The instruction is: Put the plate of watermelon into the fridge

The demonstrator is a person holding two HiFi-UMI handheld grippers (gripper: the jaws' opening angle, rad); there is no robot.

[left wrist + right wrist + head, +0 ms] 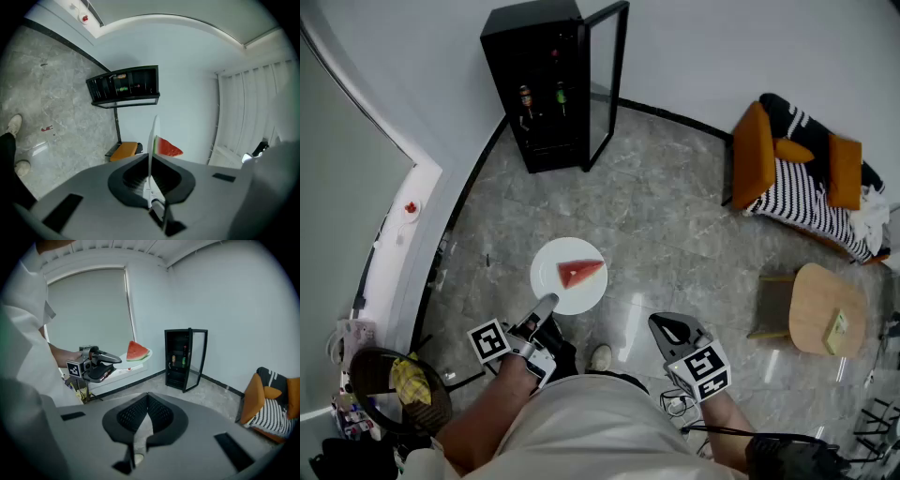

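Left gripper [546, 305] first: its jaws are closed tight on the near rim of the white plate [553, 284], and in the left gripper view the plate's edge runs straight in between the two pads. My left forearm [492, 408] reaches forward from my lower left side, bare below the sleeve, and the gripper angles up and to the right from the wrist so that the plate sits out in front of me, roughly level, above the grey marble floor [675, 225]. The watermelon slice [580, 273] lies on the plate, on its far right part, rind side away from the gripper. From the right gripper view the left gripper is at about chest height, with the plate sticking out past its tips. My right gripper [675, 330] is held lower on my right, wrist tucked close to my body, pointing forward; its jaws are pressed together at the tips with nothing between them. The black fridge [546, 89] stands against the far wall, well apart from the plate, its glass door [607, 80] swung open to the right, bottles on its shelves. An orange armchair [797, 178] with a striped blanket is off to the right.
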